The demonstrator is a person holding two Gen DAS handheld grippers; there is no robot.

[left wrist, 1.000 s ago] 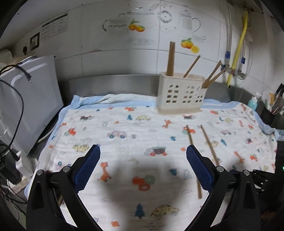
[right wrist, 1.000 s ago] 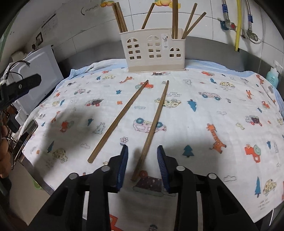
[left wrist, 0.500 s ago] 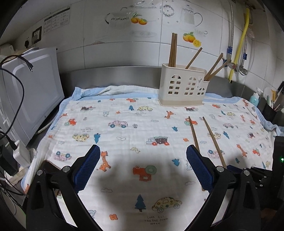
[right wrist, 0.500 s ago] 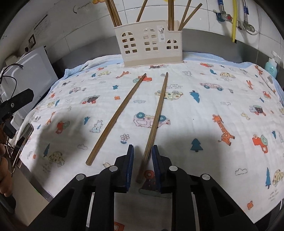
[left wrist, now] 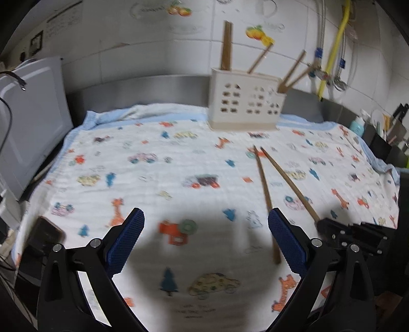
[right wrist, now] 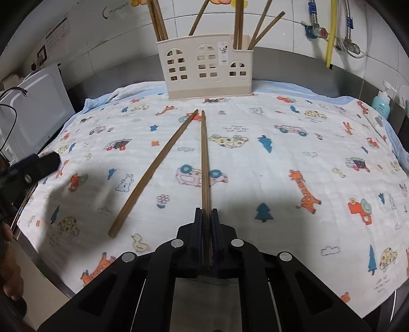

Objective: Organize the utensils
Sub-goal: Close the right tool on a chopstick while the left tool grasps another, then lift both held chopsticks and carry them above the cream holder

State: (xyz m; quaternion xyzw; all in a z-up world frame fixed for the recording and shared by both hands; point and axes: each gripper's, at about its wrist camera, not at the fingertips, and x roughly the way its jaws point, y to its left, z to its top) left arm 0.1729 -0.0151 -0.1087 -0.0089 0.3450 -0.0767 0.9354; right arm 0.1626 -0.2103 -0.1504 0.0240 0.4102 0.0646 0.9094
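While right gripper [right wrist: 206,217] clamps one chopstick [right wrist: 203,153] on the cloth [right wrist: 281,158], left gripper [left wrist: 205,238] hangs wide open, empty.

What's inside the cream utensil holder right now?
The utensil holder has several wooden chopsticks standing in it, some upright and some leaning. Their lower ends are covered by its walls, so anything else lying at the bottom can't be seen.

Two brown wooden chopsticks on my printed cloth. One [right wrist: 204,163] runs straight toward the holder, near end clamped between my right gripper's [right wrist: 206,219] pads. The other [right wrist: 156,168] lies loose beside it, angled left, far tips nearly meeting. Cream holder [right wrist: 204,69] stands upright behind, several chopsticks inside.
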